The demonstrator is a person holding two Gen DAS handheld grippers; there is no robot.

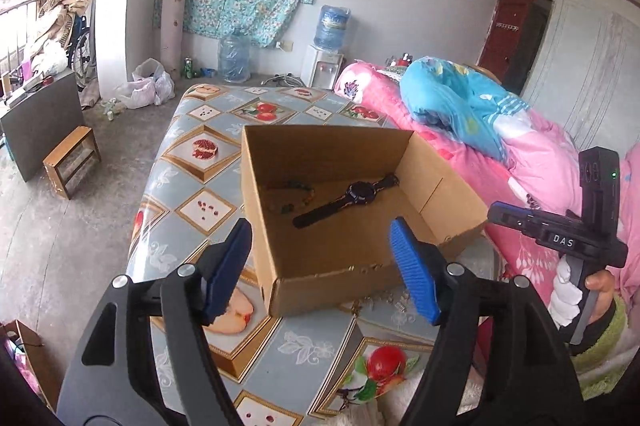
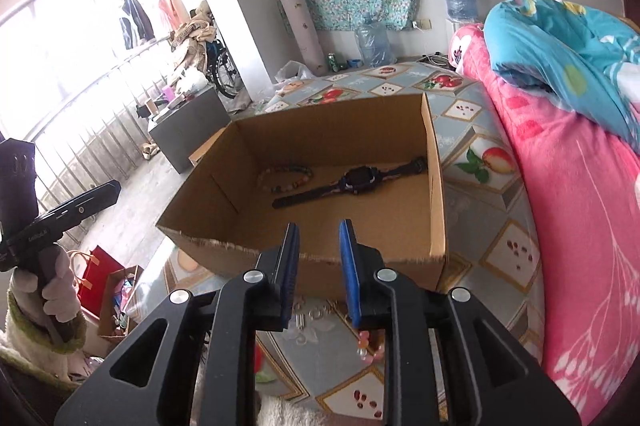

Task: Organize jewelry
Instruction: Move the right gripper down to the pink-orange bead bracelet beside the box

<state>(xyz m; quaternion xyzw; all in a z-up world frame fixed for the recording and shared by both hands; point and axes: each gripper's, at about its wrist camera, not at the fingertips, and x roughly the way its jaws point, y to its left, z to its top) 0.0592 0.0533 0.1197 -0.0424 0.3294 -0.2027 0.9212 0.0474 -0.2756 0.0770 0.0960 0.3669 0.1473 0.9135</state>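
Note:
An open cardboard box (image 1: 344, 262) (image 2: 240, 254) stands on the table. Inside lie a black wristwatch (image 1: 352, 195) (image 2: 356, 181) and a beaded bracelet (image 1: 294, 195) (image 2: 284, 175). My left gripper (image 1: 322, 250) is wide open and empty, above the box's near wall. My right gripper (image 2: 319, 246) is partly open and empty, just before the box's near edge. Small silver pieces (image 2: 316, 314) (image 1: 384, 300) and a pink bead piece (image 2: 366, 348) lie on the table in front of the box, below the right gripper.
The table has a fruit-patterned cloth (image 1: 200, 209) (image 2: 492, 226). A bed with pink (image 2: 580, 226) and blue (image 1: 460, 101) quilts borders its right side. A wooden stool (image 1: 72, 159) and bags (image 2: 104, 278) stand on the floor to the left.

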